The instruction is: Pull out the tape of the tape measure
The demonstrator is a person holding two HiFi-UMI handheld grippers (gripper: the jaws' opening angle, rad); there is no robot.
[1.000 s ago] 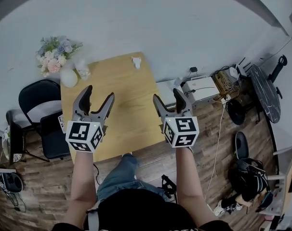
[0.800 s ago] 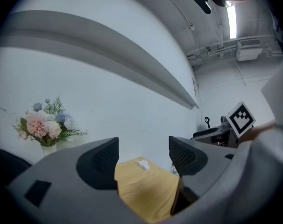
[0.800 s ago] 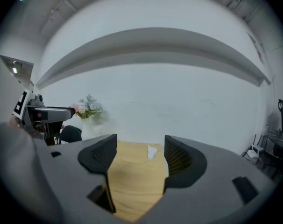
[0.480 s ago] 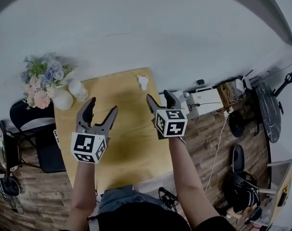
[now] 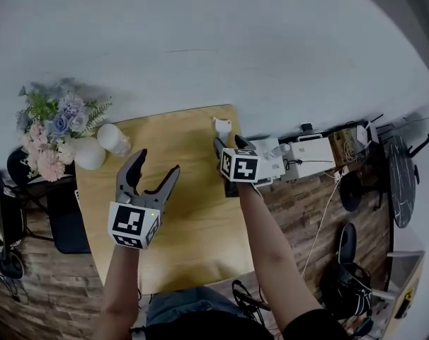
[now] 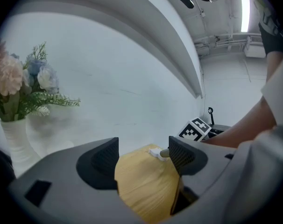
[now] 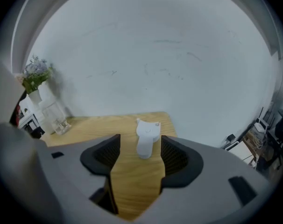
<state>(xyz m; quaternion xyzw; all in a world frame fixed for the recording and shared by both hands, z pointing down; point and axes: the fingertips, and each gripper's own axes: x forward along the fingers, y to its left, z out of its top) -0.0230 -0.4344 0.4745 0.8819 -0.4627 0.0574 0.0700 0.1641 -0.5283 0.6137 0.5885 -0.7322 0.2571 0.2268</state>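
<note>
Nearest the person, two bare forearms reach out over a light wooden rectangular worktop (image 5: 193,218). The left hand-held gripper (image 5: 158,163) hangs above the worktop's middle with its jaws spread wide. Its own view shows only wood grain between them (image 6: 144,155), so it holds nothing.

Further out, toward the worktop's far right corner, the right hand-held gripper (image 5: 229,144) tips downward. Its jaws have just been closing a little, yet they stand well apart. In its own view (image 7: 139,155) the small white plastic tape measure (image 7: 146,139) shows in the gap between them, lying flat on the wood (the pads on either side do not press on it). From the head view the tape measure (image 5: 222,127) lies just beyond the jaw tips, close to the far edge of the worktop. From the left gripper view it is a small white shape (image 6: 155,151) far across the wood.

At the far left corner stands a clear drinking glass (image 5: 115,139) beside a round white vase (image 5: 89,153). The vase holds a bunch of pink and blue flowers (image 5: 52,126). Behind everything rises a plain white wall (image 5: 214,41).
</note>
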